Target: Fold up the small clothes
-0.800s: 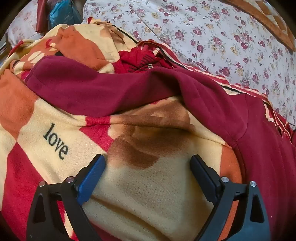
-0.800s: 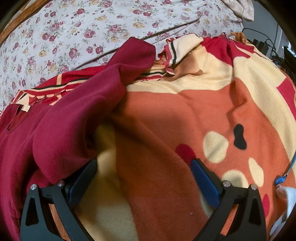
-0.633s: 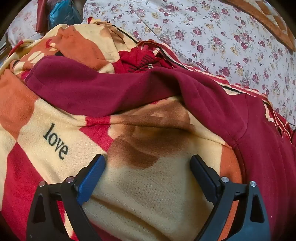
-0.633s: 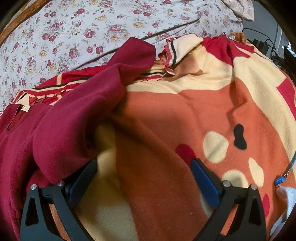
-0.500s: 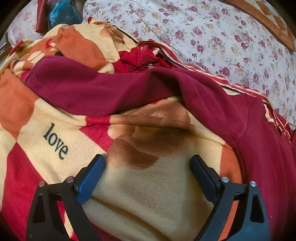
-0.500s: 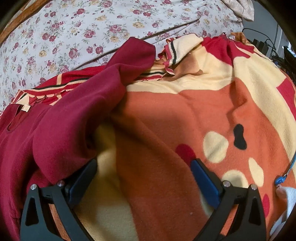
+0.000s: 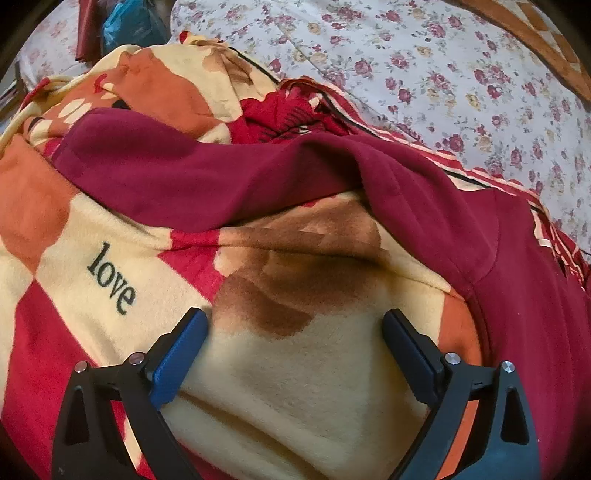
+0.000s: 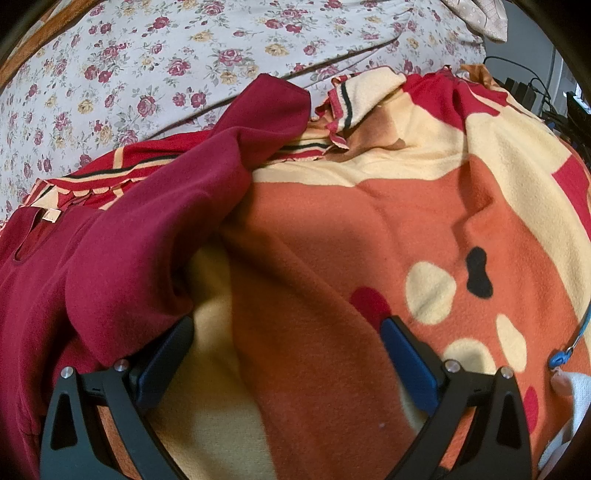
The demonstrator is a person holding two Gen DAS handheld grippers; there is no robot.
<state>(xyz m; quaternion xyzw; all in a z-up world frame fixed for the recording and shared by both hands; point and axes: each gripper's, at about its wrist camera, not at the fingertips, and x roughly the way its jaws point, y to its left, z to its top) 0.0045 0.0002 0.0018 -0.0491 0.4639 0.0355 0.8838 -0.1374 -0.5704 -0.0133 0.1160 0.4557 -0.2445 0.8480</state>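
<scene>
A dark red long-sleeved garment (image 7: 524,280) lies spread on a patterned fleece blanket (image 7: 295,387). One sleeve (image 7: 207,181) stretches left across the blanket in the left wrist view. The other sleeve (image 8: 192,206) runs up toward the bedsheet in the right wrist view, with the neckline (image 8: 33,236) at far left. My left gripper (image 7: 295,328) hovers open over the blanket below the sleeve, nothing between its fingers. My right gripper (image 8: 286,338) is open too, its left finger (image 8: 162,365) right beside the sleeve's lower fold; I cannot tell whether it touches.
A floral bedsheet (image 7: 424,62) covers the bed beyond the blanket. A blue bag (image 7: 125,29) sits at the far left corner. Cables and dark boxes (image 8: 532,92) stand past the bed's right edge. A blue cord (image 8: 565,354) and white cloth (image 8: 576,391) lie at the right.
</scene>
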